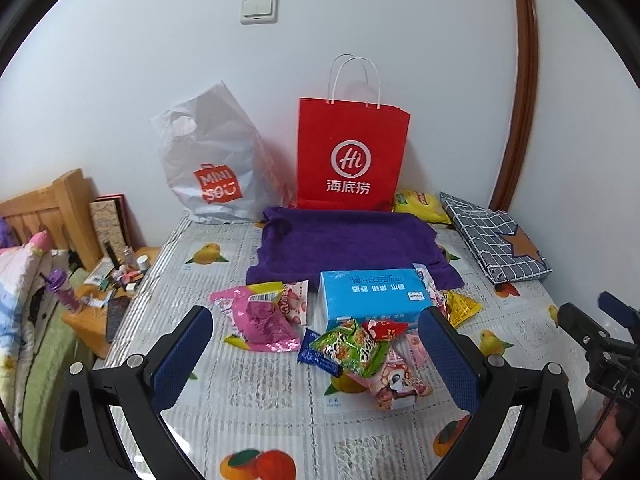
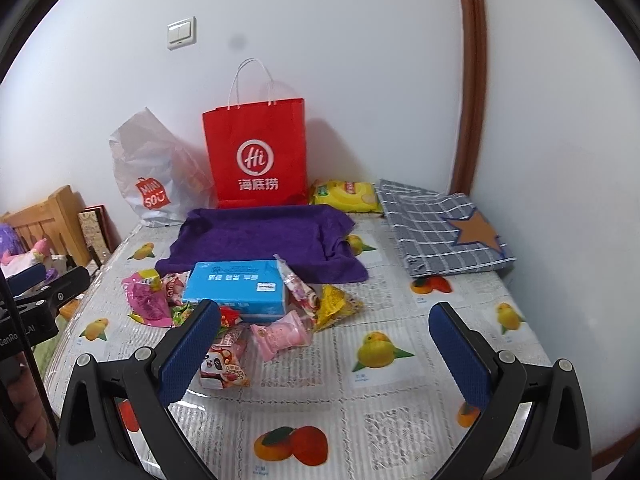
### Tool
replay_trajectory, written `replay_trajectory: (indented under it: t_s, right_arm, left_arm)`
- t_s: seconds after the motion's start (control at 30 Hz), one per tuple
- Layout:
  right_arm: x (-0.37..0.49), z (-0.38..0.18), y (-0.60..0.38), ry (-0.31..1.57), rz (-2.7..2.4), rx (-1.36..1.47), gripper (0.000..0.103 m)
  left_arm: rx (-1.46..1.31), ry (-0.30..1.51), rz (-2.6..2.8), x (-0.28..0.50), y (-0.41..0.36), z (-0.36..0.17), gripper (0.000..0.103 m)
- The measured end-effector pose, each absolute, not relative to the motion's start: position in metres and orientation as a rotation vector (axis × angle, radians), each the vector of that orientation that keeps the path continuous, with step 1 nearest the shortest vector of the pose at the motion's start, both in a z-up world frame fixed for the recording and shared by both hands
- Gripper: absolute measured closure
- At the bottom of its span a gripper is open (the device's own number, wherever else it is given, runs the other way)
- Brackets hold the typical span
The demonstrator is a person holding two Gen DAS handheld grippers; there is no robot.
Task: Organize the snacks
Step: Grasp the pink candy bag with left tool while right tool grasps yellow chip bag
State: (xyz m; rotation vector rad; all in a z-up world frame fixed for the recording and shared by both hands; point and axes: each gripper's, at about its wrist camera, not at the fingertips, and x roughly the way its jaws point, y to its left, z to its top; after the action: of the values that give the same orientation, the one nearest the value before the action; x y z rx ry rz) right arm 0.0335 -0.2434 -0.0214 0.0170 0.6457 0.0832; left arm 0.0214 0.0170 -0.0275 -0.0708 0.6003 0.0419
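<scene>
Both claws hang wide open and empty over the worktop (image 2: pixel 400 396) with its fruit-print cover; the left claw (image 1: pixel 320 356) frames the snack heap, the right claw (image 2: pixel 324 344) sits to that heap's right with bare cover between its fingers. The snacks lie loose just ahead of the left claw: a green packet (image 1: pixel 350 346) on top of a blue wrapper (image 1: pixel 316 354) and a pink panda packet (image 1: pixel 396 384), a crumpled pink bag (image 1: pixel 260 320) ahead to the left, a yellow packet (image 1: pixel 462 306) ahead to the right, all crowding a blue tissue box (image 1: pixel 374 294). The likely trouble is the overlap: closing on the green packet could pinch two wrappers at once, or the slick foil could slide off the glossy cover. The tissue box blocks a straight push forward. Beyond it lie a purple towel (image 1: pixel 348 242) and the upright red paper bag (image 1: pixel 352 156), which looks light enough to tip if its rim is bumped. The left worktop edge drops toward a cluttered bedside stand (image 1: pixel 120 276); open room is mostly on the right, ahead of the right claw.
</scene>
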Motion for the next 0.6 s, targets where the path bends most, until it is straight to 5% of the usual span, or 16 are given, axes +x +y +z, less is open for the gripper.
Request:
replay_trajectory:
  t_s: [0.6]
  right_arm:
    - [0.164,-0.145,-0.263,0.884,0.059,0.065,0.03]
  left_arm:
    - [-0.101,0.79,0.06,0.115,0.061,-0.111,0.0]
